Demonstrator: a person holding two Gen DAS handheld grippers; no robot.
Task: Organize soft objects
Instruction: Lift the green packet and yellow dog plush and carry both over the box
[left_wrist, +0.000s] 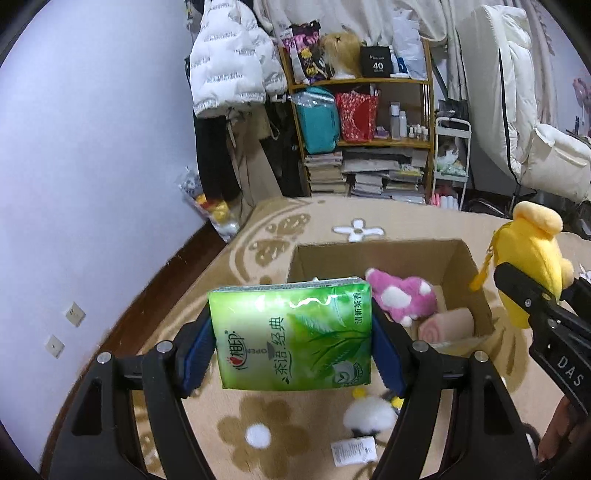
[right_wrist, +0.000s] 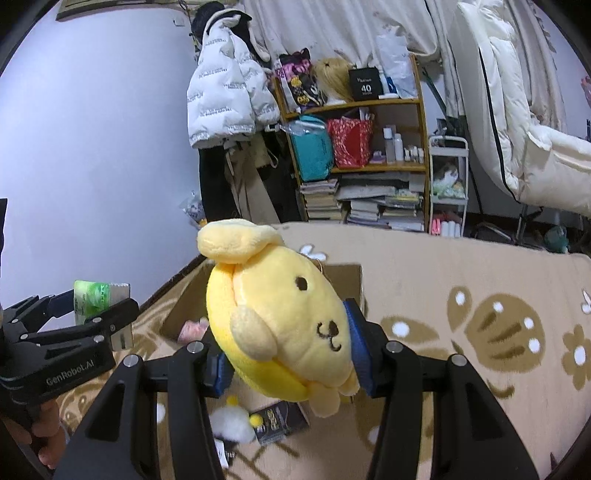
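Note:
My left gripper (left_wrist: 291, 343) is shut on a green tissue pack (left_wrist: 291, 336), held above the carpet just in front of an open cardboard box (left_wrist: 476, 280). Inside the box lie a pink-and-white plush (left_wrist: 402, 299) and a pink rolled towel (left_wrist: 447, 325). My right gripper (right_wrist: 288, 347) is shut on a yellow dog plush (right_wrist: 280, 317), its blue pads (right_wrist: 360, 350) pressing both sides. In the left wrist view that yellow plush (left_wrist: 532, 266) hangs to the right of the box. In the right wrist view the left gripper with the tissue pack (right_wrist: 92, 299) is at the left, the box (right_wrist: 343, 277) behind the plush.
A white fluffy toy (left_wrist: 369, 415) and a small white packet (left_wrist: 354, 448) lie on the beige flowered carpet (right_wrist: 480, 332) below the grippers, beside a dark packet (right_wrist: 277, 421). A cluttered shelf (left_wrist: 369, 110), hanging coats and a white cart stand along the far wall. A hand (right_wrist: 44, 435) holds the left gripper.

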